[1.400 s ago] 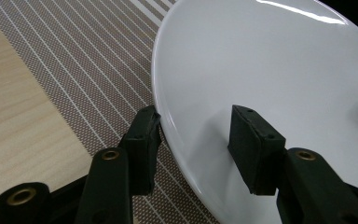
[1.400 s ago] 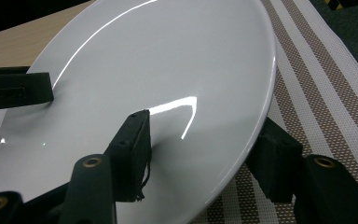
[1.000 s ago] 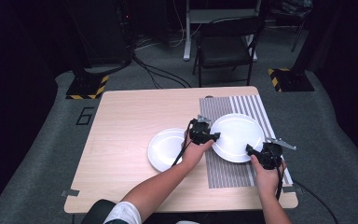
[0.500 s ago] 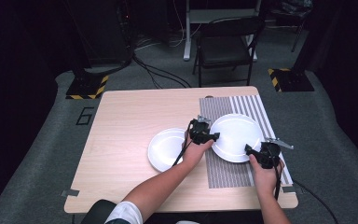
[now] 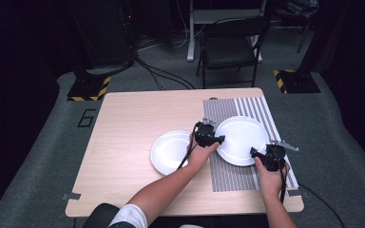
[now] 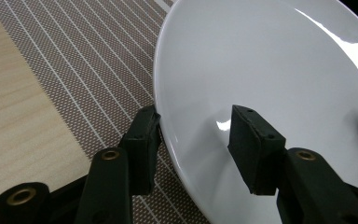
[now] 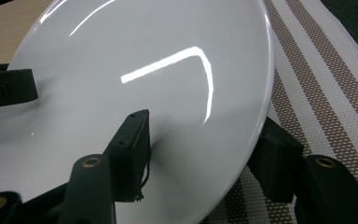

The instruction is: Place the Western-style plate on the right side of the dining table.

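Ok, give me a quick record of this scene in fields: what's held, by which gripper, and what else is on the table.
held item: large white plate, over the striped placemat
left gripper: shut on the plate's left rim, one jaw above it, one below
right gripper: shut on the plate's near right rim, likewise
plate attitude: looks tilted in both gripper views; whether lifted clear of the mat, cannot tell
other item: second white plate, on bare wood left of the mat, not gripped
surface: wooden table

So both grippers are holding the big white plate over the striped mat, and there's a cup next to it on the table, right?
Not a cup. The high view shows a second white plate beside it. The rest holds: the left gripper and right gripper each clamp the big plate by its rim over the striped mat.
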